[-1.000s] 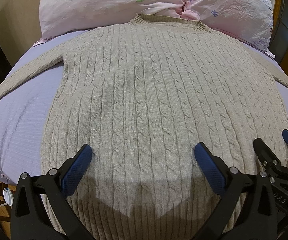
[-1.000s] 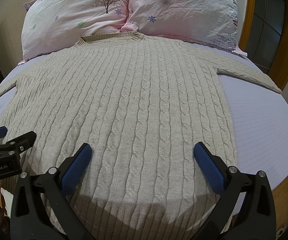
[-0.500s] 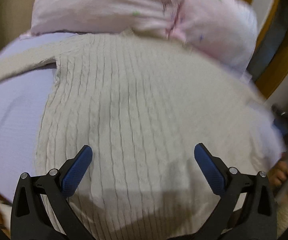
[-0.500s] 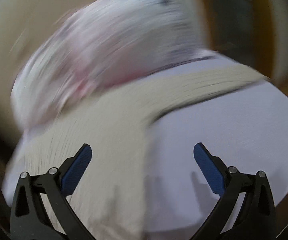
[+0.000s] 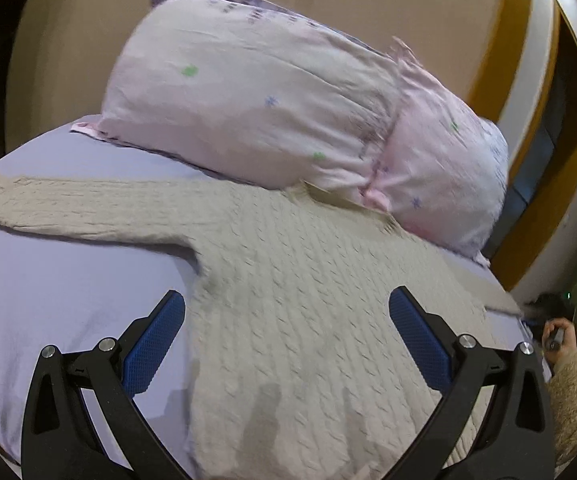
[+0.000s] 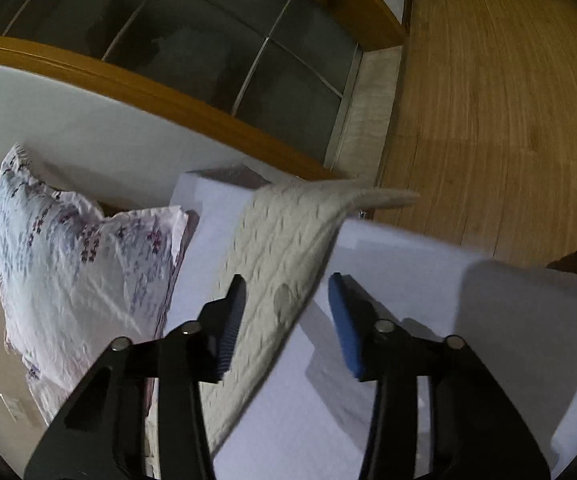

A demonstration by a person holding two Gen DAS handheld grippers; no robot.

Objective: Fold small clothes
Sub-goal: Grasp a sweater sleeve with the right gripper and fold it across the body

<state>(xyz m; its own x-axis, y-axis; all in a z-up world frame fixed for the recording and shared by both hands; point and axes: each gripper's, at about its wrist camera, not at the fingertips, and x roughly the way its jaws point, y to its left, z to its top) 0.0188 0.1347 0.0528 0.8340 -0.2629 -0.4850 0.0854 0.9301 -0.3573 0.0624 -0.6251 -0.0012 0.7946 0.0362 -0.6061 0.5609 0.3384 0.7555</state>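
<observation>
A beige cable-knit sweater (image 5: 308,312) lies flat on the lilac bed sheet (image 5: 68,292), its left sleeve (image 5: 68,208) stretched out to the left. My left gripper (image 5: 286,320) is open and empty, above the sweater's left side near the armpit. In the right wrist view the sweater's right sleeve (image 6: 284,248) runs to the bed's edge, its cuff hanging over. My right gripper (image 6: 286,300) is open, partly narrowed, with the jaws on either side of the sleeve and not touching it. The right gripper and the hand holding it show at the far right in the left wrist view (image 5: 552,320).
Two pink flowered pillows (image 5: 256,108) lie at the head of the bed, one also in the right wrist view (image 6: 76,264). A wooden headboard rail (image 6: 148,96) and dark glass panels (image 6: 216,40) stand behind. Wood floor (image 6: 500,120) lies beyond the bed edge.
Both grippers left the sweater's hem. The left one swung left toward the left sleeve and armpit. The right one swung right to the right sleeve, rolled, and its jaws narrowed.
</observation>
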